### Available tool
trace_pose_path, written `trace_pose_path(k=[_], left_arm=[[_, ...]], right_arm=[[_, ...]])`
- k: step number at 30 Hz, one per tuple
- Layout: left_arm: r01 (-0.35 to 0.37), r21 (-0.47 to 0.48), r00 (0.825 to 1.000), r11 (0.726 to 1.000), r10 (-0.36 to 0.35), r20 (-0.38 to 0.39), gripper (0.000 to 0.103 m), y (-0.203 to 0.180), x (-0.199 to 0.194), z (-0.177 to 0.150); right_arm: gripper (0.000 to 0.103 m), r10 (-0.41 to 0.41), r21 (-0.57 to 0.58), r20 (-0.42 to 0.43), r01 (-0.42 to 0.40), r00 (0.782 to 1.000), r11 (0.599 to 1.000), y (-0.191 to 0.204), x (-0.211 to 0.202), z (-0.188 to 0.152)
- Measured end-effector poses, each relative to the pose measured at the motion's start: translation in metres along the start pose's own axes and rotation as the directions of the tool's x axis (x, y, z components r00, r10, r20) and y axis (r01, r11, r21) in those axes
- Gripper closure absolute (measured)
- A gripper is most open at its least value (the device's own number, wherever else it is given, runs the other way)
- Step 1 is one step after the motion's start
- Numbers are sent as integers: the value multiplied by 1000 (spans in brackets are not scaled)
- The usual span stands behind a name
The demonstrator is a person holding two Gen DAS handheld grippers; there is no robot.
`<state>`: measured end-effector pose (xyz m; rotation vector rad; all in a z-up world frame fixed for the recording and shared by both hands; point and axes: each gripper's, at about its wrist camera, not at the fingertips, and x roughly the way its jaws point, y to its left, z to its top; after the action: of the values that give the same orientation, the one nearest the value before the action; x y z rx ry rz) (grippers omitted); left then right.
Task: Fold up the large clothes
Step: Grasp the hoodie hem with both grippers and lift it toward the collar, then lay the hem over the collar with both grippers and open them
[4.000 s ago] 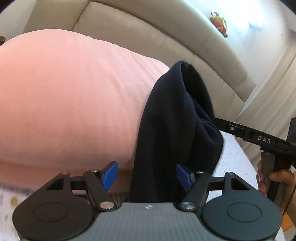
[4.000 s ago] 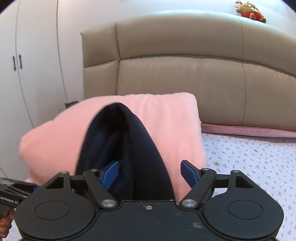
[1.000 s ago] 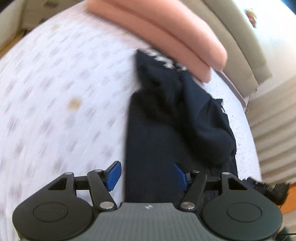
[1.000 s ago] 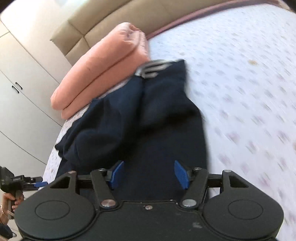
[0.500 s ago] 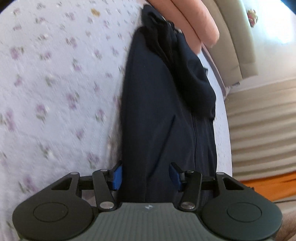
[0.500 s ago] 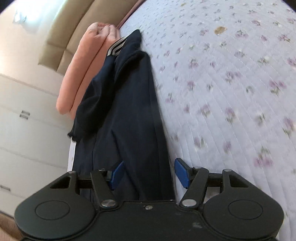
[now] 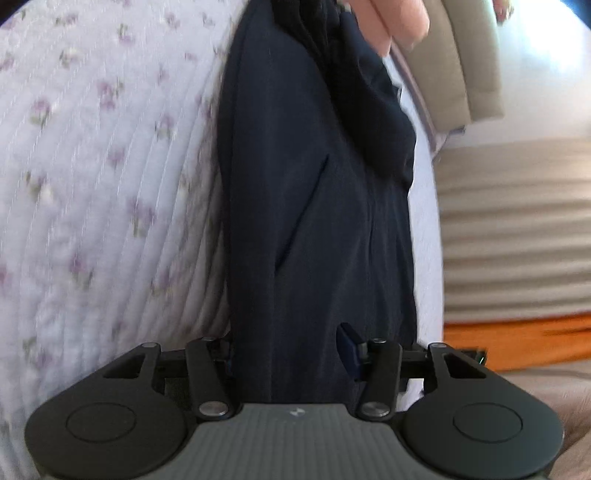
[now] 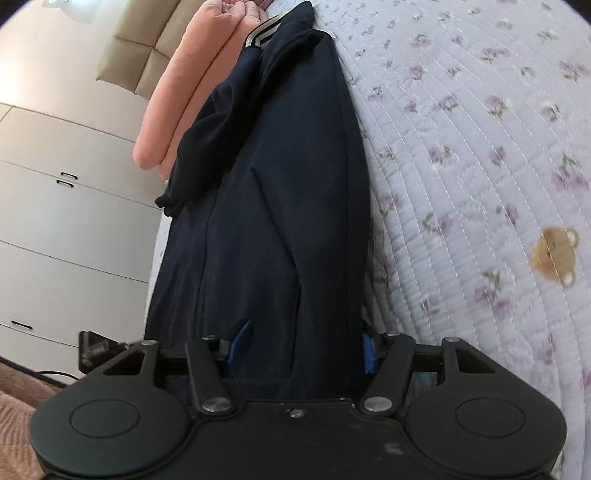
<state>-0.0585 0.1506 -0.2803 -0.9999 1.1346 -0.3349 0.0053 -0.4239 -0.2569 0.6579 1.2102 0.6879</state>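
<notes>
A dark navy garment [image 7: 314, 192] lies stretched in a long strip across the floral bedspread [image 7: 92, 166], reaching toward the pink pillow [image 7: 395, 22]. My left gripper [image 7: 288, 354] is shut on the near end of the garment; cloth fills the space between its blue pads and hides the left one. In the right wrist view the same garment [image 8: 280, 177] runs to a striped collar [image 8: 260, 33] by the pink pillow [image 8: 184, 88]. My right gripper [image 8: 301, 350] is shut on its near end, cloth between the pads.
The beige padded headboard [image 7: 461, 66] stands behind the pillow. White wardrobe doors [image 8: 66, 221] are at the left in the right wrist view. A bear print [image 8: 554, 254] marks the bedspread [image 8: 480, 147]. The other gripper [image 8: 96, 345] shows at the bed's edge.
The garment came down from hanging in front of the pillow and now lies stretched flat on the bed. Both grippers dropped low to the bed and pulled back, still holding its near end.
</notes>
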Motion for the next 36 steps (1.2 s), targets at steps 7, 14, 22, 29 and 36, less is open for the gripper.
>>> trace_pose_path(k=[7, 14, 22, 29, 36], left_arm=[[52, 29, 986, 998, -56, 155, 97, -10, -30, -14], [-15, -9, 998, 1000, 16, 63, 82, -3, -5, -18], [-56, 41, 998, 998, 55, 19, 89, -5, 8, -33], [-11, 58, 987, 998, 1, 159, 95, -25, -22, -25], [55, 82, 962, 995, -75, 264, 95, -59, -49, 14]], right_arm=[[95, 96, 27, 172, -102, 980, 994, 8, -39, -6], [70, 12, 155, 43, -18, 999, 988, -16, -21, -12], [89, 42, 171, 7, -43, 999, 984, -19, -29, -30], [91, 89, 127, 134, -106, 987, 986, 4, -53, -25], [91, 186, 82, 241, -210, 953, 974, 43, -69, 25]])
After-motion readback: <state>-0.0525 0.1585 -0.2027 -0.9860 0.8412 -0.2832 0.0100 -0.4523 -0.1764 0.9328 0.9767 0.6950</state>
